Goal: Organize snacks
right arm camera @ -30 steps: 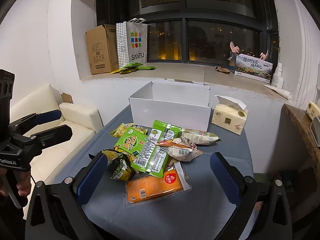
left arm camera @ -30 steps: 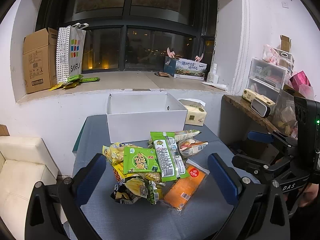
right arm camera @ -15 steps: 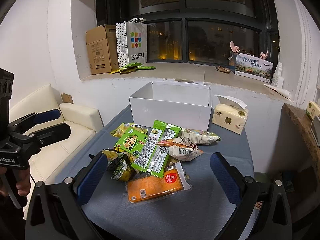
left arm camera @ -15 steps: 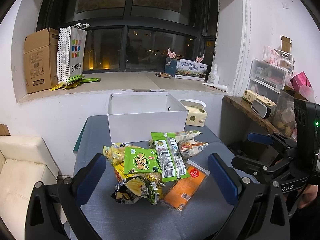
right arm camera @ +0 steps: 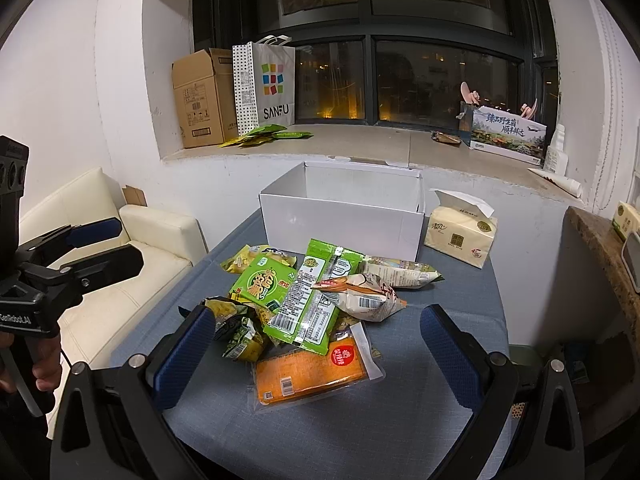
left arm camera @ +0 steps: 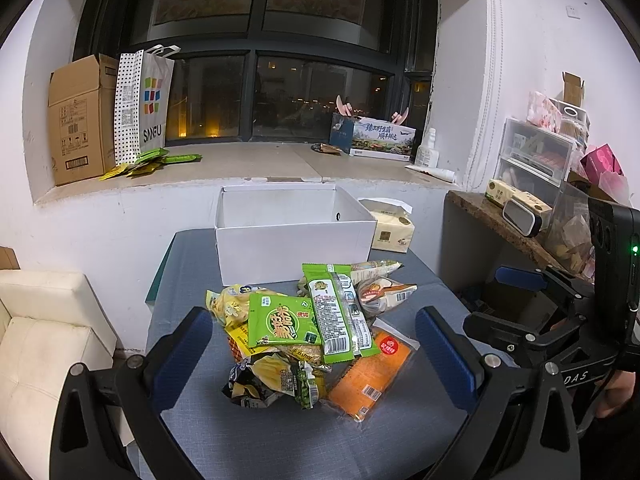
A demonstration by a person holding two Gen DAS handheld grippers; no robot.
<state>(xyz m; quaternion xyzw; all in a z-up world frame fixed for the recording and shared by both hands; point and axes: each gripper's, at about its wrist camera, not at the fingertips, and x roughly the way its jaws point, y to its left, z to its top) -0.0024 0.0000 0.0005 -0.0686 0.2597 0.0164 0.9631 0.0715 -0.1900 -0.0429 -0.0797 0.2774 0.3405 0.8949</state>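
Left wrist view: the left gripper (left arm camera: 314,354), its blue-padded fingers (left arm camera: 182,350) spread wide and holding nothing, hangs above a heap of snack packets (left arm camera: 312,336) on the grey-covered bench (left arm camera: 280,436). A long green packet (left arm camera: 338,312) lies across the top of the heap, partly over a square green packet (left arm camera: 280,322); an orange packet (left arm camera: 370,372) sits at the heap's near right edge, flat on the cloth, and a crumpled dark-and-yellow bag (left arm camera: 268,380) at its near left. Behind the heap, an open white box (left arm camera: 296,248) stands near the far edge of the bench, with a tissue pack (left arm camera: 390,228) just beside it on the right.

Right wrist view: the right gripper (right arm camera: 316,352) is likewise wide open and empty, poised over the same pile, the orange packet (right arm camera: 310,372) lying nearest between its fingers (right arm camera: 450,356). The white box (right arm camera: 340,224) stands beyond the snacks. On the windowsill sit a cardboard carton (right arm camera: 200,96) and a SANFU paper bag (right arm camera: 266,84), with loose green sachets (right arm camera: 268,134) in front of them. A cream sofa (right arm camera: 120,256) stands left of the bench.
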